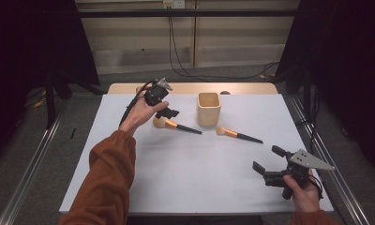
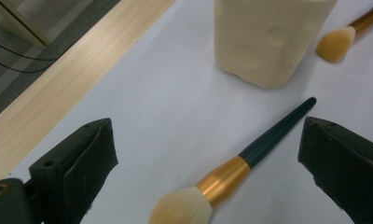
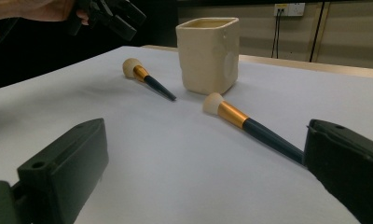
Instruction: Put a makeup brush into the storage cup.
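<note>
The left gripper [image 1: 163, 108] hangs wide open, jaws empty, just above the left makeup brush [image 1: 175, 124], whose cream head and gold ferrule lie between the jaws in the left gripper view. This brush rests flat on the white bench [image 1: 195, 178], left of the cream cup [image 1: 208, 108]. The right gripper [image 1: 265, 164], also wide open and empty, sits at the near right, well apart from the right makeup brush [image 1: 237, 135].

The left tongs [image 1: 168, 111] hung tilted downward, jaws wide apart; the right tongs [image 1: 268, 159] sat low, jaws likewise spread.
</note>
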`<action>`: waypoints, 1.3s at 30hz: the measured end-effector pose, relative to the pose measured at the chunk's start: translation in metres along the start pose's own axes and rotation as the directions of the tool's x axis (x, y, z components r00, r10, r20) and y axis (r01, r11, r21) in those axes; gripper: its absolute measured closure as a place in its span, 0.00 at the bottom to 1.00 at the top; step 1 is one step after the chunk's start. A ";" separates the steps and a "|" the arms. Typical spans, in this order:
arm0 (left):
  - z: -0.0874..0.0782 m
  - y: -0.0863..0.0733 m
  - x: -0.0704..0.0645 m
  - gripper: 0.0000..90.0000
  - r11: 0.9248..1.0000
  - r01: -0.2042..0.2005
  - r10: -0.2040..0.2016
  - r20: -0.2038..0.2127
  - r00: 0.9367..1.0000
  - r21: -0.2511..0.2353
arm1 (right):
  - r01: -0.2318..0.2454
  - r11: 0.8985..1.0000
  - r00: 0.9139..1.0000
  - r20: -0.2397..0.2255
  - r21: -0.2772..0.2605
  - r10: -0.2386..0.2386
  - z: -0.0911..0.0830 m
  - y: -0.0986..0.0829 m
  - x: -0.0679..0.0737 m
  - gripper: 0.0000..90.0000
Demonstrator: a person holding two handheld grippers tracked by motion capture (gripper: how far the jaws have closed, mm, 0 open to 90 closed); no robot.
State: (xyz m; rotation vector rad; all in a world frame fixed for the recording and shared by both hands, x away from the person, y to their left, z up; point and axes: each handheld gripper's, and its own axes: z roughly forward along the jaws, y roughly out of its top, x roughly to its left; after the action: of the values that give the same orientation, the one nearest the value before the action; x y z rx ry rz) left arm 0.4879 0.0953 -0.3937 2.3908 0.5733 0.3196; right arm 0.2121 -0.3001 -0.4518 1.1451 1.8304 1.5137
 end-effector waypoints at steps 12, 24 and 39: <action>0.009 0.006 0.002 0.07 0.985 -0.114 0.109 0.043 0.993 0.130 | 0.004 1.000 1.000 -0.004 -0.001 -0.004 0.000 0.000 0.000 0.00; 0.023 0.007 -0.002 0.07 0.962 -0.196 0.181 0.095 0.979 0.188 | 0.009 1.000 1.000 -0.009 0.002 -0.009 0.000 0.000 0.001 0.00; 0.046 0.006 -0.002 0.13 0.942 -0.234 0.207 0.131 0.969 0.242 | 0.003 1.000 1.000 -0.018 0.004 -0.003 0.001 -0.001 0.001 0.00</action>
State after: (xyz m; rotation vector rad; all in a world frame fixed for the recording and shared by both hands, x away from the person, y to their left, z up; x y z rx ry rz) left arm 0.5050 0.0654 -0.4253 2.7115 0.3125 0.2260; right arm 0.2119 -0.2983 -0.4525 1.1333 1.8471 1.5244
